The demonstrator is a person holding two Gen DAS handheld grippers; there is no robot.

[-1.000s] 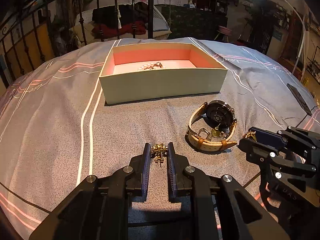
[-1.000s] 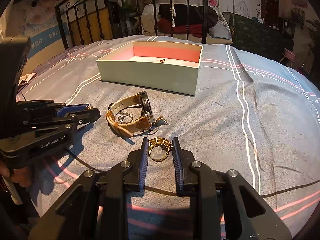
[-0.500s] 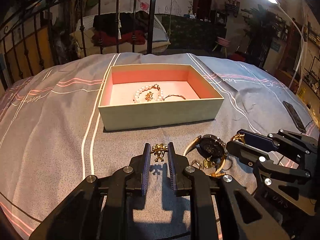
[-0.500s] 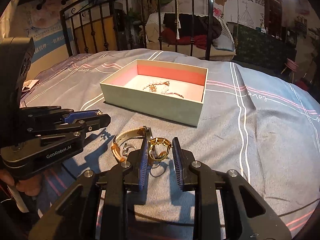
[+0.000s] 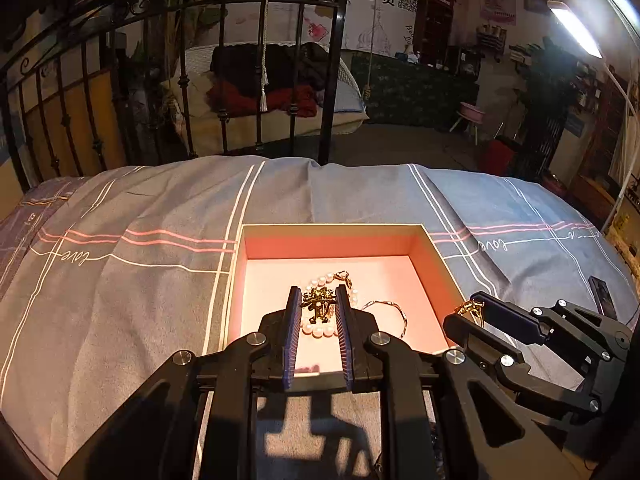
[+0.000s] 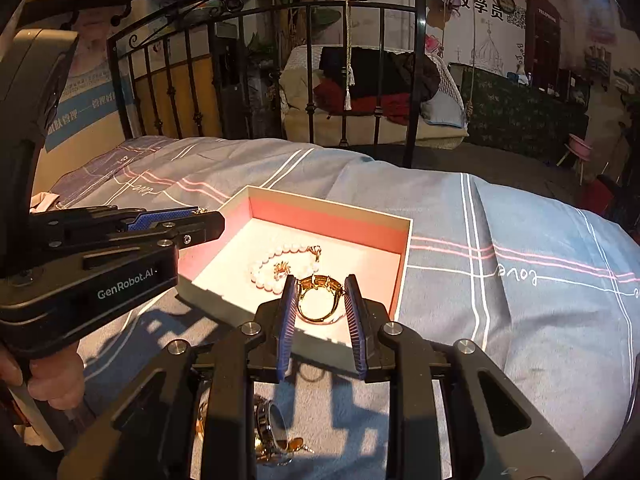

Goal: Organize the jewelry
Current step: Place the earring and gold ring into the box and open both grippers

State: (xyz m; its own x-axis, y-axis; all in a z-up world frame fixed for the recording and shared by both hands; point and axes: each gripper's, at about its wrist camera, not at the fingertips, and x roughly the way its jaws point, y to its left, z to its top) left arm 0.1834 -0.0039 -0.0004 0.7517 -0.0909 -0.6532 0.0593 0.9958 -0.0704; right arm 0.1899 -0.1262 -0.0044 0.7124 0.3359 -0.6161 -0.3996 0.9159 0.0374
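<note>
My left gripper (image 5: 318,300) is shut on a small gold brooch (image 5: 319,303) and holds it above the open box (image 5: 234,280) with the pink inside. My right gripper (image 6: 320,294) is shut on a gold ring (image 6: 318,298) and holds it over the box's near right part (image 6: 404,264). In the box lie a pearl bracelet (image 6: 280,256), a small gold piece (image 6: 282,268) and a thin gold chain (image 5: 390,308). The right gripper shows in the left wrist view (image 5: 474,304), the left gripper in the right wrist view (image 6: 208,216).
The box sits on a grey bedspread (image 5: 120,280) with white and pink stripes. A watch with a tan strap (image 6: 272,436) lies on the bed under my right gripper. A black iron bed rail (image 5: 256,60) stands behind. A dark phone (image 5: 600,296) lies at far right.
Both grippers have lifted their pieces from the bedspread and moved forward over the box. The watch has dropped out of the left wrist view.
</note>
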